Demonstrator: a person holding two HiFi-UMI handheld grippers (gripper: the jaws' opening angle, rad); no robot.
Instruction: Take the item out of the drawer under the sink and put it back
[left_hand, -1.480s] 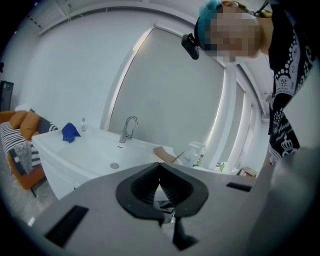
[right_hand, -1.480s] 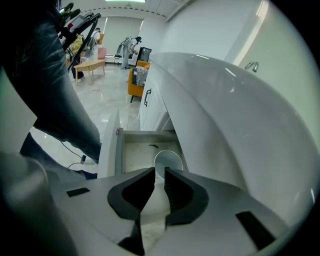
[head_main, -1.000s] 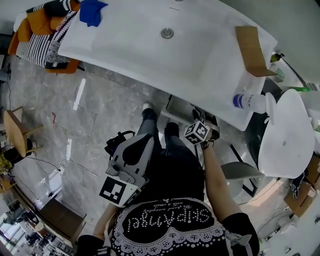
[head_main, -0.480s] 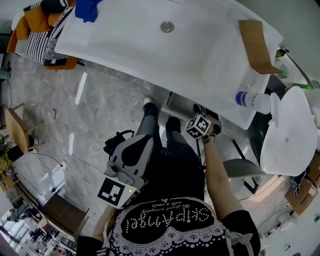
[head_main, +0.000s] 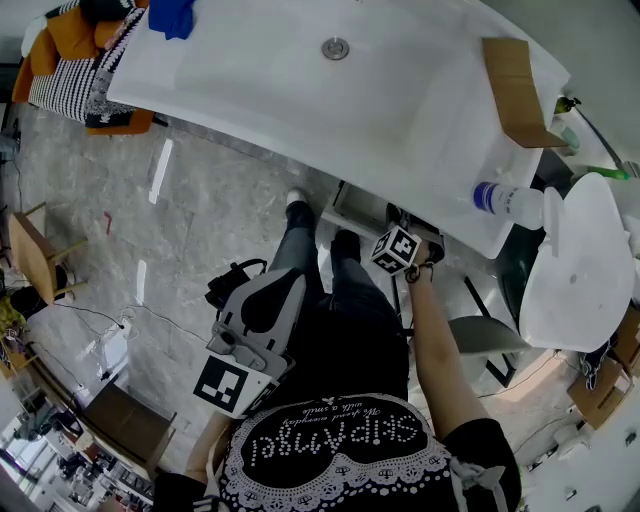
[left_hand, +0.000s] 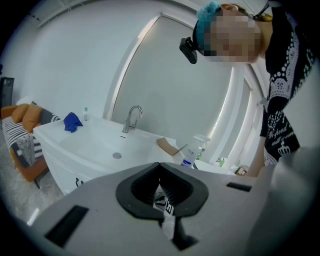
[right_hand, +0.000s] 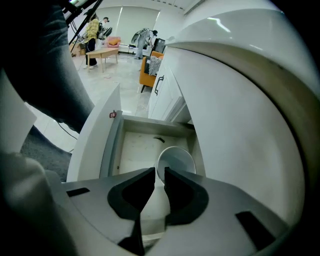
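Little has moved: right gripper (right_hand: 160, 172) jaws pinch the cup (right_hand: 178, 157) in the drawer (right_hand: 134, 146) under the sink (head_main: 300, 95); left gripper (left_hand: 160, 165) closed, empty.

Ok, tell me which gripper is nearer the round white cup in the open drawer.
Right. The right gripper is down in the open drawer, jaws closed on the round white cup wall. The left gripper is held back, shut, away from the drawer.
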